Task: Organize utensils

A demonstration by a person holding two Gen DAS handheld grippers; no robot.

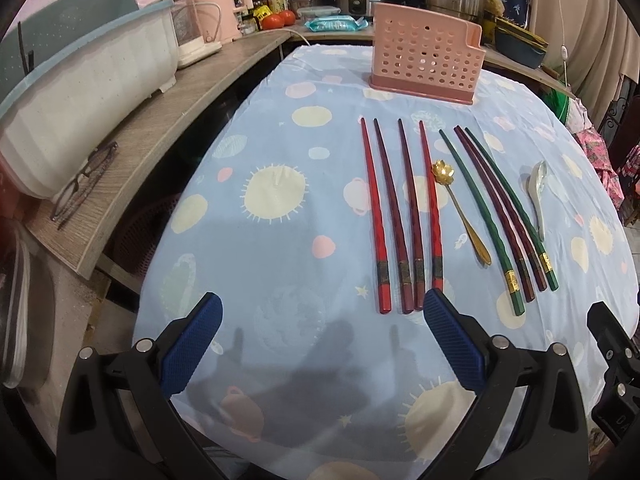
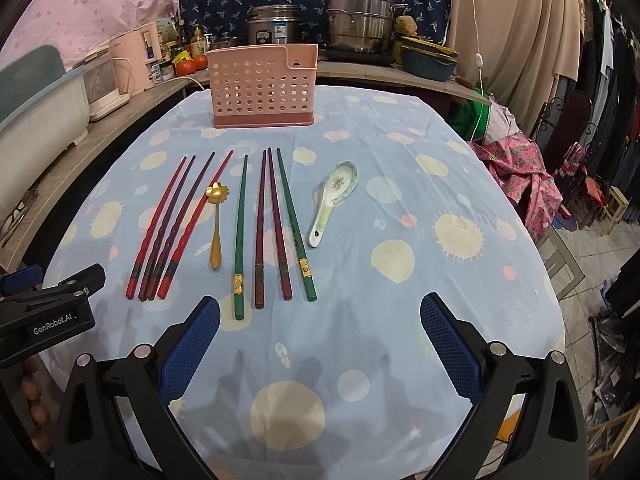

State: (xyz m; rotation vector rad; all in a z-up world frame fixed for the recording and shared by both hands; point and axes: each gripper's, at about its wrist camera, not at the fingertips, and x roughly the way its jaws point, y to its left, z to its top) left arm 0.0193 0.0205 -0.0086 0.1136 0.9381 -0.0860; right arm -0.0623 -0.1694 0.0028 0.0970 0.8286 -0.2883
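A pink perforated utensil holder [image 1: 426, 58] [image 2: 262, 86] stands upright at the far side of the table. In front of it lie several red and maroon chopsticks [image 1: 404, 216] [image 2: 172, 224], a gold flower-bowl spoon [image 1: 460, 216] [image 2: 216, 224], several green and maroon chopsticks [image 1: 500, 216] [image 2: 272, 224] and a white ceramic spoon [image 1: 538, 196] [image 2: 332, 200]. My left gripper [image 1: 322, 312] is open and empty, near the chopsticks' near ends. My right gripper [image 2: 320, 312] is open and empty, just short of the green chopsticks.
The table wears a blue cloth with pale spots [image 2: 400, 264]. A wooden counter [image 1: 160, 128] along the left carries a white tub [image 1: 80, 92], eyeglasses [image 1: 84, 184] and a pink appliance [image 1: 216, 4]. Pots [image 2: 356, 16] and tomatoes [image 1: 278, 20] stand behind. Clothes and chairs [image 2: 560, 184] lie to the right.
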